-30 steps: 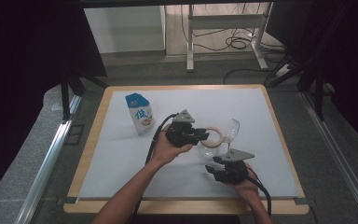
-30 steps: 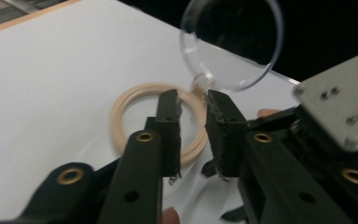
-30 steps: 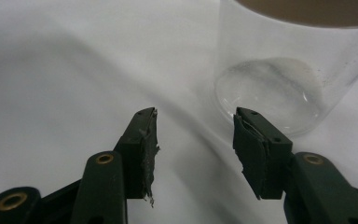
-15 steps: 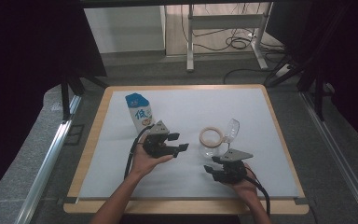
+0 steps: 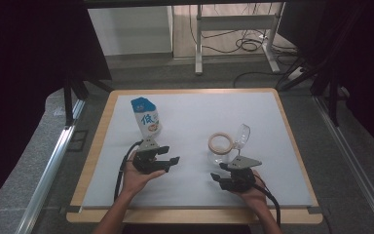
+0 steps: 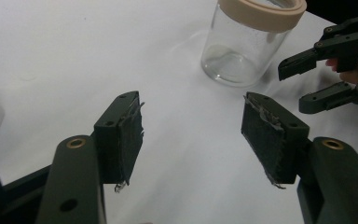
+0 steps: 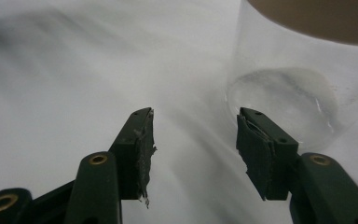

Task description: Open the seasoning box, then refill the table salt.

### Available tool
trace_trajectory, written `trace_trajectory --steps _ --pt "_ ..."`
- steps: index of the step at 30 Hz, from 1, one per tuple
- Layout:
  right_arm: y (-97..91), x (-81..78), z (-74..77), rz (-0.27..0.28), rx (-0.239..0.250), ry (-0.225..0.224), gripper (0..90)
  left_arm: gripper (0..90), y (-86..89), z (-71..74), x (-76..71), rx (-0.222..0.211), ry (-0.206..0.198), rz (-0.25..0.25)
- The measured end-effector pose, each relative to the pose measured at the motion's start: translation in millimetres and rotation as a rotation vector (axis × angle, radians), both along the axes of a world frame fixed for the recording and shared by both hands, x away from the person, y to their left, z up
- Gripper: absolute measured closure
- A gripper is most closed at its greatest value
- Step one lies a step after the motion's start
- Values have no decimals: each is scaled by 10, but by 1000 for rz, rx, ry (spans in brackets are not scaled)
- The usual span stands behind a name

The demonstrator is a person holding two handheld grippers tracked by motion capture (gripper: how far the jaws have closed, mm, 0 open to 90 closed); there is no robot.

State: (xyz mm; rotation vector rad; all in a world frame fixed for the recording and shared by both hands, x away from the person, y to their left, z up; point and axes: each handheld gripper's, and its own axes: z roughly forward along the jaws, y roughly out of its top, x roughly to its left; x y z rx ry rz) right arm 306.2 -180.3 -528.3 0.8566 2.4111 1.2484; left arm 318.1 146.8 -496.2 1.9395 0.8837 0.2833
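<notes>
Ahead of the left gripper, w/ white mat between, a glass jar is set upright; tan rim ring seen at top, body clear, nothing visible inside. Jar not touched by either gripper.

Left gripper: held low over mat; jaws spread wide, just been opening, nothing between pads. Released.

Right gripper: held in hand just short of jar, jar base close beyond its right-side jaw in the right gripper view. Jaws have just been opening a little; they stand apart, nothing gripped, bare mat seen between them. Also seen from left gripper view, to right of jar.

Clear lid: stands tilted on edge at jar's far side from left gripper; contact w/ jar can't be told.

Milk carton: blue-topped, white, upright, just behind left gripper, not touching.

Table edge: wood frame around mat.
</notes>
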Motion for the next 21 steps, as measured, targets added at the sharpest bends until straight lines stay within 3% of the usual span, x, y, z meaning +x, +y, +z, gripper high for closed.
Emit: trace_trajectory --steps 6,21 --pt "26 -7 4 5 2 -6 457 371 56 -45 -25 23 3 16" --pt "63 -1 12 11 5 -12 457 357 291 -59 -95 17 11 69"
